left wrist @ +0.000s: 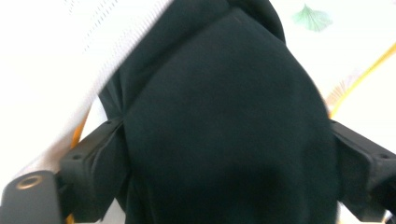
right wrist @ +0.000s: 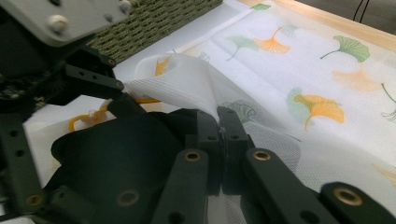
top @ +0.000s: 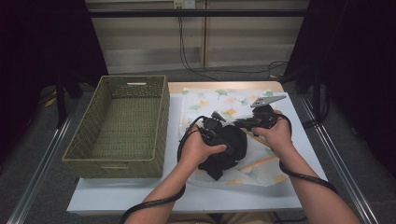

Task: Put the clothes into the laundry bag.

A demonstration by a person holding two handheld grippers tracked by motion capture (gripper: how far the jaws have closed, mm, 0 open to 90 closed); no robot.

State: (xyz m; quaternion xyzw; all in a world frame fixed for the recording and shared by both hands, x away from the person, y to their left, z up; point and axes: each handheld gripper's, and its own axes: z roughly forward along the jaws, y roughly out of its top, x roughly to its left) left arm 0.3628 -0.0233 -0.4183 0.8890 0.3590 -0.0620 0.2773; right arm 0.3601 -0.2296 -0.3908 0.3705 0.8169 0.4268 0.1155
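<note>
A black garment [top: 229, 151] lies bunched on a white cloth with a ginkgo-leaf print [top: 224, 102] in the middle of the table. My left gripper [top: 223, 139] reaches into the bundle. In the left gripper view the black fabric [left wrist: 224, 121] bulges between the two jaws, which stand wide apart, so my left gripper [left wrist: 228, 156] is open around it. My right gripper [right wrist: 220, 126] is shut on a raised fold of the white cloth [right wrist: 177, 79], lifting it beside the black garment [right wrist: 116, 149]. In the high view my right gripper [top: 240, 123] sits just right of the left one.
A green woven basket [top: 161, 121] stands on the left half of the white table [top: 140, 196], with nothing in it. Its wall [right wrist: 154, 23] lies close behind the grippers. Cables trail from both grippers toward the table's near edge.
</note>
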